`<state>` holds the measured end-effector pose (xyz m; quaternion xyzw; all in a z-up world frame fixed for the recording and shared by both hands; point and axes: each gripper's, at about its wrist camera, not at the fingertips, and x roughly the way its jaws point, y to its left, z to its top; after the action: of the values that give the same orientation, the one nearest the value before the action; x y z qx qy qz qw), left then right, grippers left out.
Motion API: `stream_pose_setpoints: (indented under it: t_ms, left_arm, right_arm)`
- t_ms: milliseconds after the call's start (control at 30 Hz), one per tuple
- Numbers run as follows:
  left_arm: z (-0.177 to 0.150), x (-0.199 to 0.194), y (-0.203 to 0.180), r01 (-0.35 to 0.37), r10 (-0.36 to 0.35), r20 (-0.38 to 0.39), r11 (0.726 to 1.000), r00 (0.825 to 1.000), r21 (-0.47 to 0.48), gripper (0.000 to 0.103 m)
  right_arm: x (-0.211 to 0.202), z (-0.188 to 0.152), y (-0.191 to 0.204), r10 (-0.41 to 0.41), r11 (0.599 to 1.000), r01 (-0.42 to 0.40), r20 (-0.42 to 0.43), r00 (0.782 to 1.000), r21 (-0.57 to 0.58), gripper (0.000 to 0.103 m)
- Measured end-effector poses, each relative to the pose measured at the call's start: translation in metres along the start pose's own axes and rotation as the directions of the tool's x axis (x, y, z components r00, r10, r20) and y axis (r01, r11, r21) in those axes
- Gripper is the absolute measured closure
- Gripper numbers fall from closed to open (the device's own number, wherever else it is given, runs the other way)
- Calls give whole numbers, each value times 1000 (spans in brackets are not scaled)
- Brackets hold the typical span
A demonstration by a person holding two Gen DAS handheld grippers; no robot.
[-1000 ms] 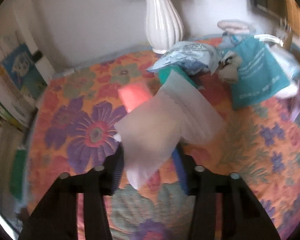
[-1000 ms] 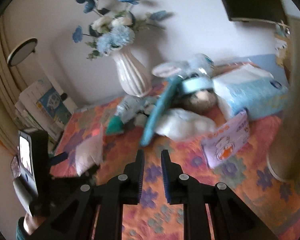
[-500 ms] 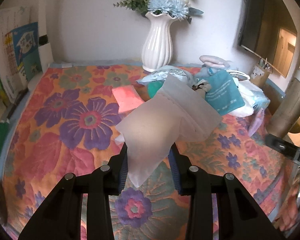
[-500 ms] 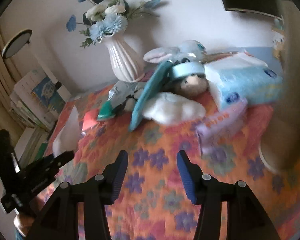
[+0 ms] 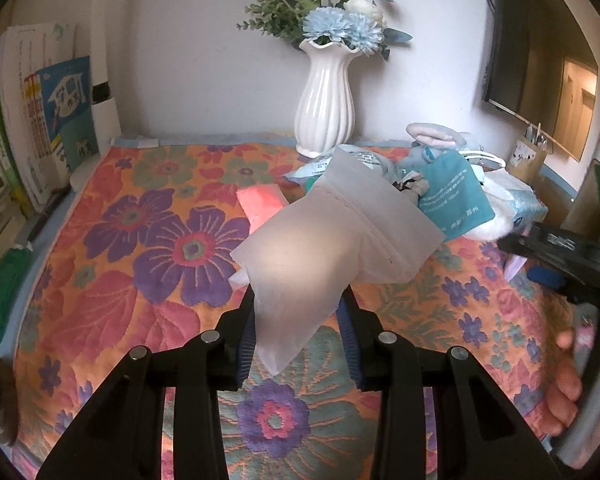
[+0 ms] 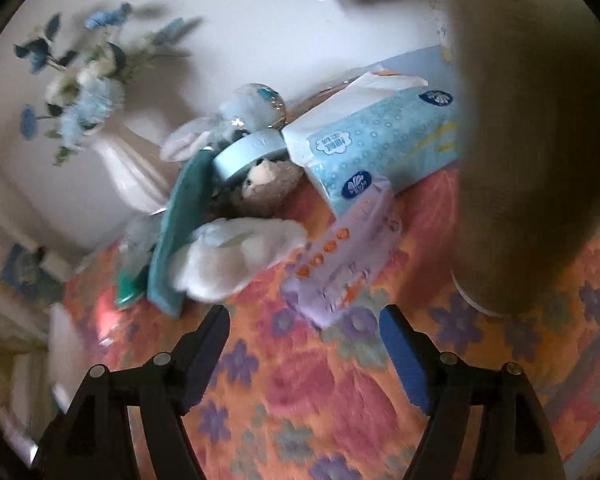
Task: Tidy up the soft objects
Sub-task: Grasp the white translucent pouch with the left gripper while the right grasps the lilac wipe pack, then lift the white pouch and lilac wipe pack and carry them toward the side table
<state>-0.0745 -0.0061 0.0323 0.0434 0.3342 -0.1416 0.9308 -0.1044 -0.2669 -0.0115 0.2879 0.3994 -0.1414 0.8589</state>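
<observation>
My left gripper (image 5: 298, 320) is shut on a translucent white soft pouch (image 5: 324, 248) and holds it above the floral tablecloth (image 5: 140, 264). A pink packet (image 5: 260, 204) lies on the cloth behind it. My right gripper (image 6: 304, 340) is open wide and empty, just in front of a purple tissue packet (image 6: 344, 260). Behind that packet lies a pile: white plush (image 6: 236, 256), teal pouch (image 6: 184, 216), stuffed toy (image 6: 264, 184) and a blue tissue pack (image 6: 380, 148). The right gripper also shows at the right edge of the left wrist view (image 5: 556, 248).
A white vase with blue flowers (image 5: 326, 108) stands at the back by the wall. Books (image 5: 36, 120) stand at the left edge. A green pack (image 5: 0, 296) lies off the left side. A large brown cylinder (image 6: 532, 160) stands close on the right.
My left gripper has lifted and drawn back with the white pouch. My right gripper has opened from nearly shut to wide and moved toward the purple packet.
</observation>
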Motion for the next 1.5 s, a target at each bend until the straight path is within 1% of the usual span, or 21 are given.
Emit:
stream_pose_setpoints:
  t_ms: [33, 67, 133, 233, 267, 333, 433, 500, 567, 600, 700, 767, 867, 933, 1000, 1067, 1133, 1233, 1333, 1433, 1500]
  left_arm:
    - [0, 0, -1, 0, 0, 0, 1000, 1000, 5, 69]
    - [0, 0, -2, 0, 0, 0, 1000, 1000, 10, 69]
    - [-1, 1, -3, 0, 0, -3, 1000, 1000, 16, 69]
    - [-1, 1, -3, -3, 3, -4, 1000, 1000, 17, 69]
    - [-1, 1, -3, -2, 2, -2, 1000, 1000, 17, 69]
    - [-2, 0, -3, 1, -1, -1, 1000, 1000, 17, 69]
    - [-2, 3, -3, 3, -2, -12, 1000, 1000, 17, 69]
    - [-2, 5, -2, 1, 0, -22, 1000, 1000, 14, 69]
    - [-2, 4, -2, 4, -4, -22, 1000, 1000, 12, 69]
    - [-2, 4, -2, 5, -4, -22, 1000, 1000, 11, 69]
    - [-3, 4, -2, 6, -6, -24, 1000, 1000, 12, 69]
    - [-3, 5, -3, 9, -9, -25, 1000, 1000, 16, 69]
    - [-3, 5, -4, 10, -9, -26, 1000, 1000, 23, 69]
    - [-4, 7, -6, 11, -10, -39, 999, 999, 31, 69]
    - [-4, 12, -8, 43, -38, -90, 998, 995, 53, 62]
    - [-6, 18, -12, 36, -24, -165, 997, 986, 71, 30]
    - [-9, 15, -13, 20, -4, -191, 996, 982, 83, 18]
    - [-5, 2, -9, 10, 4, -165, 996, 986, 85, 18]
    - [8, 7, -2, -6, 18, -163, 997, 987, 71, 5]
    - [19, 29, -1, 65, -53, -202, 997, 978, 49, 5]
    - [21, 43, 0, 127, -124, -227, 992, 966, -1, 6]
  right_arm:
    - [3, 1, 0, -30, 999, 30, 17, 999, 14, 27]
    - [7, 3, -1, -55, 998, 54, 25, 998, 31, 35]
    - [13, 5, -4, -82, 996, 81, 18, 996, 34, 61]
    - [6, 3, -7, -43, 999, 42, 25, 999, 10, 76]
    - [2, 1, -7, -17, 1000, 17, 17, 1000, -14, 78]
    - [-7, -11, -4, 111, 992, -112, -23, 994, -63, 81]
    - [-22, -30, 0, 262, 949, -279, -129, 956, -144, 83]
    - [-30, -41, -1, 363, 906, -395, -198, 910, -151, 83]
    - [-30, -46, 0, 423, 870, -469, -263, 867, -149, 83]
    - [-29, -47, -2, 415, 870, -468, -284, 864, -153, 83]
    - [-29, -45, -14, 308, 917, -358, -259, 915, -174, 75]
    - [-35, -43, -16, 243, 938, -283, -203, 949, -201, 53]
    - [-49, -40, -7, 205, 927, -234, -125, 971, -294, 15]
    - [-52, -41, 8, 197, 893, -216, -89, 976, -394, 9]
    - [-48, -41, 23, 166, 858, -180, -73, 983, -481, 9]
    - [-38, -46, 35, 119, 818, -148, -89, 989, -555, 9]
    - [-25, -49, 34, 83, 805, -143, -130, 988, -576, 10]
    - [-15, -55, 25, 81, 813, -158, -160, 984, -560, 29]
    - [-18, -56, 25, 80, 791, -139, -125, 989, -596, 47]
    - [-20, -57, 22, 91, 789, -144, -117, 989, -598, 59]
    - [-19, -56, 21, 101, 791, -152, -118, 988, -592, 60]
